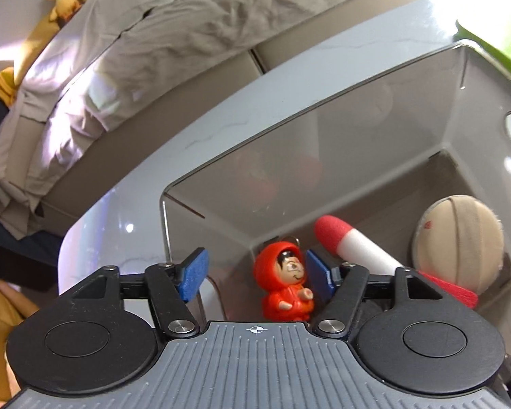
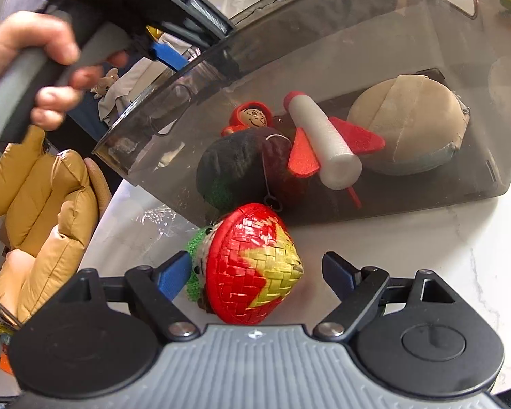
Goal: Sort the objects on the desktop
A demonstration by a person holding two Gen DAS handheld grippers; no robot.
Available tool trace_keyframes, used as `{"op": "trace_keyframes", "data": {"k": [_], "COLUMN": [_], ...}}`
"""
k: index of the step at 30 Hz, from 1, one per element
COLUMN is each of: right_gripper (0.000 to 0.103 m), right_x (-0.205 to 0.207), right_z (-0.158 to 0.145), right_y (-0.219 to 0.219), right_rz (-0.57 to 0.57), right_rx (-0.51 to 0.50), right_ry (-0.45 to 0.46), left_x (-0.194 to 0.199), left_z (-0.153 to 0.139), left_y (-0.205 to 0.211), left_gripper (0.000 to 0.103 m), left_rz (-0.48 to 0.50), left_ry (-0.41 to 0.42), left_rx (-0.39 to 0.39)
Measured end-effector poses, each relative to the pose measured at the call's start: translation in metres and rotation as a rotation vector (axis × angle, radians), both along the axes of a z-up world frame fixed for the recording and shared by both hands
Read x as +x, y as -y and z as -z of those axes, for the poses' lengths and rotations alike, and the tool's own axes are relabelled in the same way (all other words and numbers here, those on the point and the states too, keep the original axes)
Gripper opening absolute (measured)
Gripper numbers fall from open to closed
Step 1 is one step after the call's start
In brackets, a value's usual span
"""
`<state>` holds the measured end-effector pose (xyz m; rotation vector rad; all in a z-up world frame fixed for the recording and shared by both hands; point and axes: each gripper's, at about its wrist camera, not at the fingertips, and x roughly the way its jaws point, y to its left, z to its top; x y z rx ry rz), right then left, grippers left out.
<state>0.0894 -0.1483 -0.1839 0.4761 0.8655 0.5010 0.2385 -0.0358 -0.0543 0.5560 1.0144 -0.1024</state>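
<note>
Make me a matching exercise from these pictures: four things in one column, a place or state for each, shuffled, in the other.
1. red-hooded figurine
2. foam rocket
3. woven cone hat
4. beige plush ball

a. on the table, outside the bin
b. between the left gripper's open jaws
c. at the bin's far end
d. lying across the dark pouch

Pairs: 1-b, 2-d, 3-a, 4-c

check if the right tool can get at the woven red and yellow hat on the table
Probably yes: the woven hat lies on the table outside the bin, already between the right tool's open fingers, nothing in between.
</note>
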Motion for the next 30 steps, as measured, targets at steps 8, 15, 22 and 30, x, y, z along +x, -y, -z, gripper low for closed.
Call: {"op": "trace_keyframes", "data": {"k": [8,15,22,30], "right_gripper": [0.085,0.071,0.066,0.066], "right_x": [0.004,0.010,0.010,-0.010], "right_z": [0.000,0.002,-0.012,-0.116], "right_y": [-0.008,-0.013,-0.010,0.061], "right_rz": [0.030,0.037,0.031,-0.037], "right_rx": [-0.030,-0.043,-0.048,-0.014], "right_ry": [-0.015,-0.057,-0.083,-0.063], "left_x": [-0.057,-0.088,-0.109,-0.132], "left_z": [-0.040,-0.043,-0.016,-0.007], "left_y": [-0.041,-0.117,-0.156,-0.156], "left_gripper": [0.092,0.094,0.094,0.096], "left_rz": [-0.031,-0.186,-0.264,-0.222], "left_ry": [0.046,0.043,-0.017,-0.017], "left_rx": [-0.224,-0.416,-0.486,-0.499]}}
